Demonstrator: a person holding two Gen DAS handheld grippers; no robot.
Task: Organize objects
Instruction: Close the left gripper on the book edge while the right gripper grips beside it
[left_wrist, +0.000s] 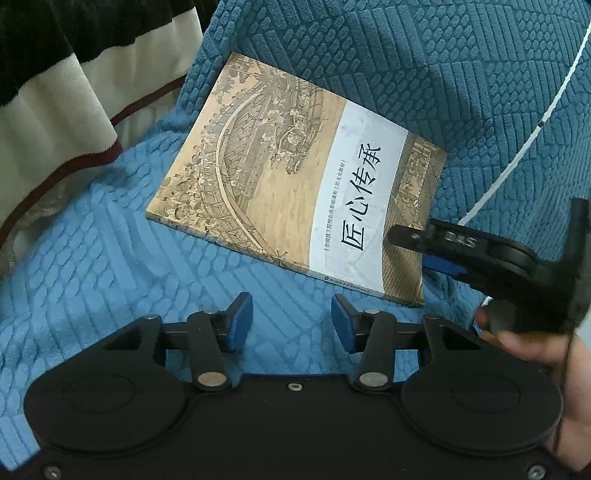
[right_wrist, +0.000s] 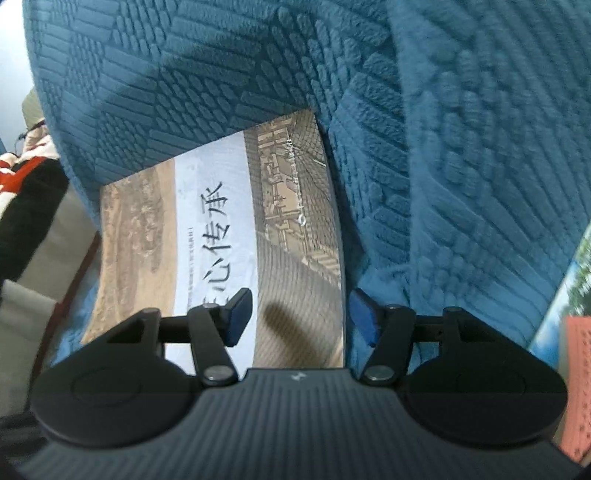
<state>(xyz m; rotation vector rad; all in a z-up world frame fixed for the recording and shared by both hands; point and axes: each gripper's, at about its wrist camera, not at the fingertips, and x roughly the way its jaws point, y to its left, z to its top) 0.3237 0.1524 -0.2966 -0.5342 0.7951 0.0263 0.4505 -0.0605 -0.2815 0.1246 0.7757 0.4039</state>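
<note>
A book (left_wrist: 280, 177) with an old painting and a white title band on its cover lies flat on the blue sofa seat (left_wrist: 92, 251), its far edge against the back cushion. My left gripper (left_wrist: 291, 321) hovers over the seat just short of the book's near edge, open, with only fabric between its blue pads. My right gripper (left_wrist: 417, 251) comes in at the book's right corner. In the right wrist view the right gripper (right_wrist: 301, 317) straddles the right edge of the book (right_wrist: 214, 229), with one finger above the cover and one beyond the edge. Its pads stand apart from the book.
The blue back cushion (left_wrist: 406, 66) rises right behind the book. A cream, black and maroon blanket (left_wrist: 55, 92) hangs at the left. A white cable (left_wrist: 535, 136) runs down the cushion. A colourful printed item (right_wrist: 569, 314) lies at the right. A hand (left_wrist: 546, 350) holds the right gripper.
</note>
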